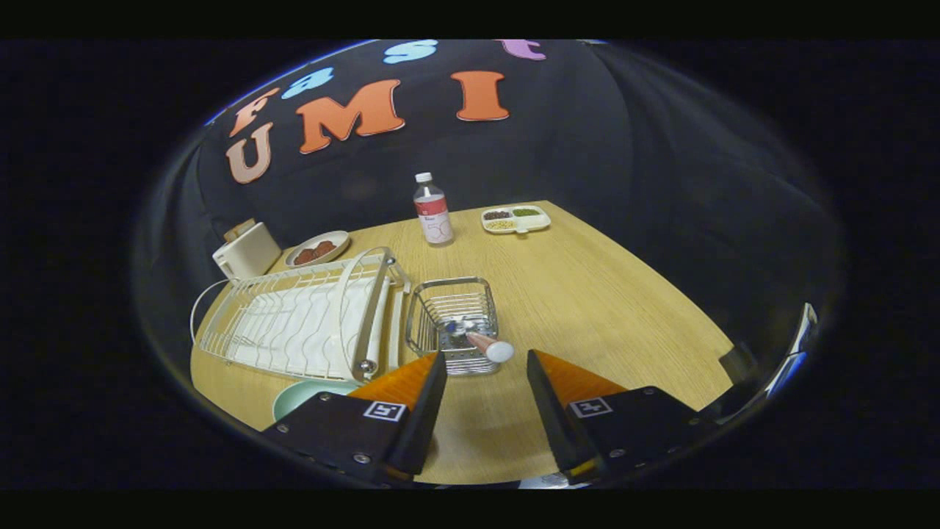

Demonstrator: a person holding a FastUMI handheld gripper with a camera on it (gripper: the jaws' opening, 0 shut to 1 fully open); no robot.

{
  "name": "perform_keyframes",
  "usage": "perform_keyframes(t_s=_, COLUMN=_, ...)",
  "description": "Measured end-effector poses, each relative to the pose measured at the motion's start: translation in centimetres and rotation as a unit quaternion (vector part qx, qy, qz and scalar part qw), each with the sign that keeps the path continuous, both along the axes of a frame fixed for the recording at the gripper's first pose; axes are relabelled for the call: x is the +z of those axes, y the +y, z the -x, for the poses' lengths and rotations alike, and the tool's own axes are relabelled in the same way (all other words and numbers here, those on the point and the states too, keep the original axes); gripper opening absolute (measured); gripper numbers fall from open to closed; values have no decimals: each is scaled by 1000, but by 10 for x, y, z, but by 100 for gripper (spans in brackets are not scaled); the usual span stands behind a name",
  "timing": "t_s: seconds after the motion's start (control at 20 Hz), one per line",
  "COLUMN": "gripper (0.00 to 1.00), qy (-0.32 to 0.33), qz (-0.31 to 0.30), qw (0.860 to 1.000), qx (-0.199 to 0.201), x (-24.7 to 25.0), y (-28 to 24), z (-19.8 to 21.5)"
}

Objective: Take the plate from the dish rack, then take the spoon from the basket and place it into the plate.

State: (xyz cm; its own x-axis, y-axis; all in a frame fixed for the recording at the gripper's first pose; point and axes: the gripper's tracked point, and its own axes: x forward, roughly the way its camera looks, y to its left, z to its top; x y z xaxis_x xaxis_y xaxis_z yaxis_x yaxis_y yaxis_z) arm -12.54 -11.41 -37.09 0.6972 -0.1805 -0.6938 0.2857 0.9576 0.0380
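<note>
Light falls from above onto the wooden worktop (587, 294), which is evenly bright and warm, while the booth wall behind it stays dark. Shadows are soft and short: a faint one lies beside the bottle (432, 209) in the middle of the worktop's far side. The wire basket (452, 323) and dish rack (308, 316) nearer than the bottle catch small glints. Straight worktop edges bow strongly outward. Far from the bottle, toward the rim, detail smears and dims. The open fingers (433, 400) look slightly soft.
</note>
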Motion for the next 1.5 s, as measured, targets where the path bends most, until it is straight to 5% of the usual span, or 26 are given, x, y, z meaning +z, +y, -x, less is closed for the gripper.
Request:
perform_keyframes(t_s=0.25, gripper=57, qy=-28, qz=26, qw=999, qx=34, x=5, y=8, z=-17)
perform_keyframes(t_s=0.6, gripper=14, qy=-25, qz=37, qw=998, qx=46, x=7, y=18, z=-19)
perform_keyframes(t_s=1.5, gripper=11, qy=-42, qz=24, qw=998, qx=44, x=89, y=17, z=3)
